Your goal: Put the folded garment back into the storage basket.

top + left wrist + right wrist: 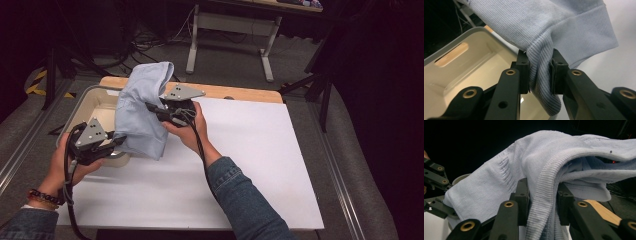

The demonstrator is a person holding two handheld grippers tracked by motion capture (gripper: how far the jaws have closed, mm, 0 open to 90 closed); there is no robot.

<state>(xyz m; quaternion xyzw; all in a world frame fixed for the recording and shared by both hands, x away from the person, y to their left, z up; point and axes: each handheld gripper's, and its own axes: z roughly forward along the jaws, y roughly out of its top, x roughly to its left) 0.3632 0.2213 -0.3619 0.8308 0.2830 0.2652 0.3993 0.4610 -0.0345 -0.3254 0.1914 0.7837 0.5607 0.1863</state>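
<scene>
Where table point(260, 165) lies white (room dark), grey bin point(95, 102) beside.

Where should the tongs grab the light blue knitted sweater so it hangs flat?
Probably along its thick ribbed hem. The light blue knitted sweater hangs bunched above the cream plastic bin and the white table sheet. The left tongs pinch a twisted fold; the right tongs clamp a ribbed edge. Coming sideways onto that firm band, hands wide apart, should spread the cloth.
</scene>
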